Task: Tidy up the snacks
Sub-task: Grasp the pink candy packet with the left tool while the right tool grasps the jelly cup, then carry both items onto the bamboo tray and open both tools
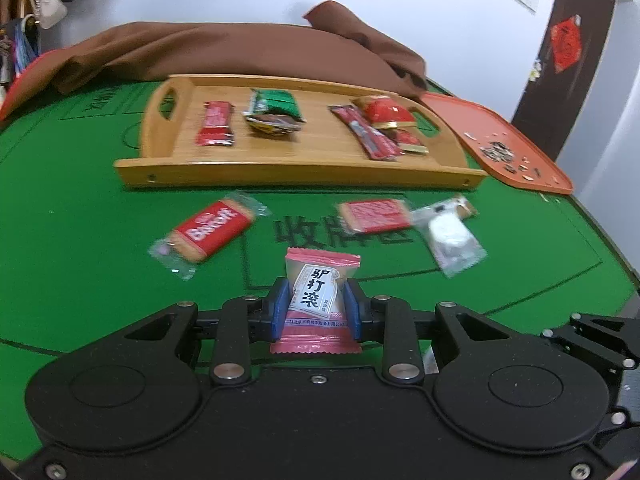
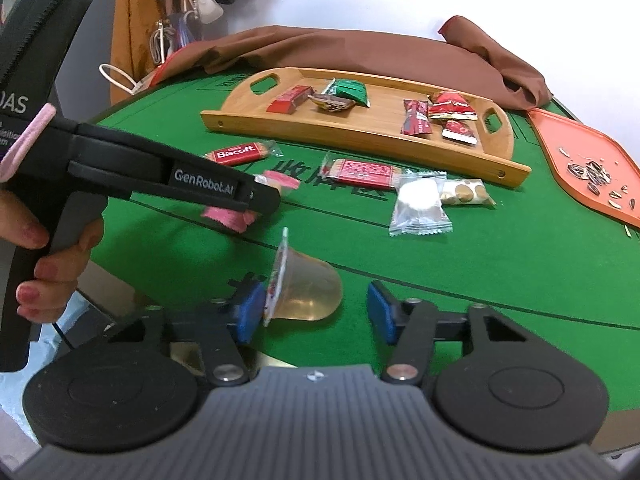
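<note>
The left gripper [image 1: 316, 306] is pinching a pink-wrapped candy [image 1: 320, 280] above the green table's [image 1: 80, 248] near edge. The right gripper [image 2: 316, 310] is standing spread, its left pad beside a jelly cup [image 2: 308, 290] lying tipped near that edge. Farther back, the wooden tray [image 1: 296, 168] is holding several snacks.

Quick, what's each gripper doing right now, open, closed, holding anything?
Left gripper: jaws closed on the pink snack packet, lifted off the table.
Right gripper: jaws open, holding nothing; the jelly cup lies between them.
</note>
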`<state>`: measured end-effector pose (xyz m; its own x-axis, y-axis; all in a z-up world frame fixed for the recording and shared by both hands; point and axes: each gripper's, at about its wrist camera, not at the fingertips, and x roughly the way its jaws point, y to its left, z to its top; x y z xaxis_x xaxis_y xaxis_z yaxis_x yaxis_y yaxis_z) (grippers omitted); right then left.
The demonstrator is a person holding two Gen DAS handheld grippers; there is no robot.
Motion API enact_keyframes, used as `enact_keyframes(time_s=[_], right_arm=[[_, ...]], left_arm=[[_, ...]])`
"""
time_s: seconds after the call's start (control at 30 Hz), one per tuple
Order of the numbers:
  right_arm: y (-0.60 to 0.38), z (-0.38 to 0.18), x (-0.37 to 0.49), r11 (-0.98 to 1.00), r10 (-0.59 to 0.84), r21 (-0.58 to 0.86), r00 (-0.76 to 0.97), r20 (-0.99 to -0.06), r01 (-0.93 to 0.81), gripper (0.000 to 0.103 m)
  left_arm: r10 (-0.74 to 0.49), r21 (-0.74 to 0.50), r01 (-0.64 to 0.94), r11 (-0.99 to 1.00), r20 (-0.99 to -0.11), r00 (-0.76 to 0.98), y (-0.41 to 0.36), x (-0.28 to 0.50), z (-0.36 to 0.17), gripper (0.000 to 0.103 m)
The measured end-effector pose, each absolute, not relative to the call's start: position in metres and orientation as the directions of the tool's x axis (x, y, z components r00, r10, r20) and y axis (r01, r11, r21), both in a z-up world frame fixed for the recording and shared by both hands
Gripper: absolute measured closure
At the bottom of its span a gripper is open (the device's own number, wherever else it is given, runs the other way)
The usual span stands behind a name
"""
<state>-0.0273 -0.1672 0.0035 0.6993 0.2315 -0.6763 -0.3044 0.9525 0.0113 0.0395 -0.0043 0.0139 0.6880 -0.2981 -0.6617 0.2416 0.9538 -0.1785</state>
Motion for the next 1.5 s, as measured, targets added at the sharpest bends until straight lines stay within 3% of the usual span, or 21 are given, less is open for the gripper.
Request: enact_keyframes(time_s=[0.03, 0.63, 1.5], right_arm=[[-0.167, 0.004, -0.027, 0.952, 0.233, 0.013, 0.699, -0.677, -0.304, 0.058], [-0.192, 0.015, -0.005, 0.959, 0.278, 0.157, 0.661, -0.696, -0.237, 0.065], [-0.221, 0.047, 0.046, 0.966, 0.248, 0.218, 0.715, -0.654, -0.136, 0.065]], left_arm=[[-0.290, -0.176, 0.232, 0.957, -0.662, 0.691, -0.002, 0.040, 0.014, 0.075], [-0.225, -0.148, 0.170, 0.974, -0.624, 0.748, 0.023, 0.036, 0.022, 0.076], [-0.231, -0.140, 0.184, 0.973, -0.578, 0.783, 0.030, 0.064, 0.042, 0.076]])
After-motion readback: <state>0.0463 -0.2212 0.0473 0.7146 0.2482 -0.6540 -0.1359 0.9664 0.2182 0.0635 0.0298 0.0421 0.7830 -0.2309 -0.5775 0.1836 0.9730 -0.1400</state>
